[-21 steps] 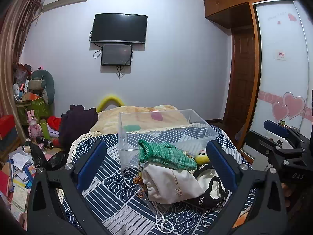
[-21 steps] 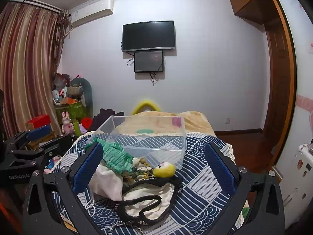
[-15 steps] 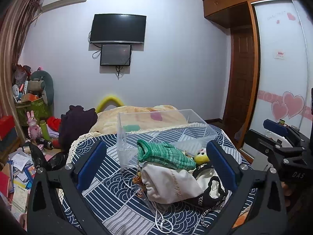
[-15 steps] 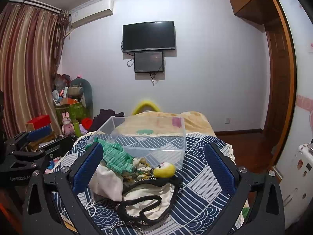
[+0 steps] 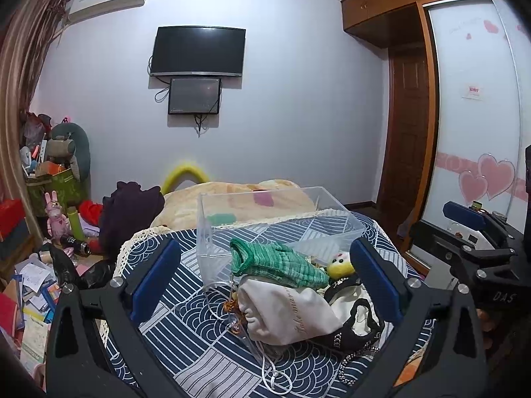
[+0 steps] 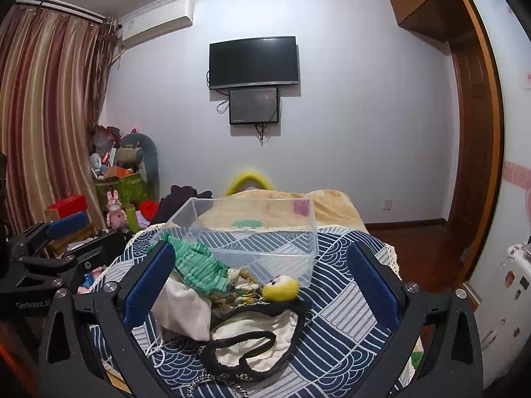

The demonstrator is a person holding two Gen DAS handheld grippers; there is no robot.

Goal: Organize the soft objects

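Note:
A pile of soft things lies on a blue patterned cloth [image 5: 186,341]: a green knitted piece [image 5: 278,262] [image 6: 197,265], a white drawstring pouch [image 5: 288,311] [image 6: 186,308], a small yellow plush toy [image 5: 340,265] [image 6: 280,287] and a white bag with black straps [image 6: 262,348]. An empty clear plastic box [image 5: 265,219] [image 6: 252,232] stands just behind the pile. My left gripper [image 5: 265,280] is open, held above and short of the pile. My right gripper [image 6: 262,282] is open, likewise short of it. Both are empty.
A beige blanket [image 5: 232,195] and dark clothes [image 5: 129,209] lie behind the box. Toys, boxes and papers clutter the floor at left [image 5: 36,265]. A wardrobe with heart stickers [image 5: 478,132] stands at right. The right gripper shows at the left view's edge [image 5: 478,232].
Both views have shifted very slightly; nothing on the cloth has moved and both grippers stay open.

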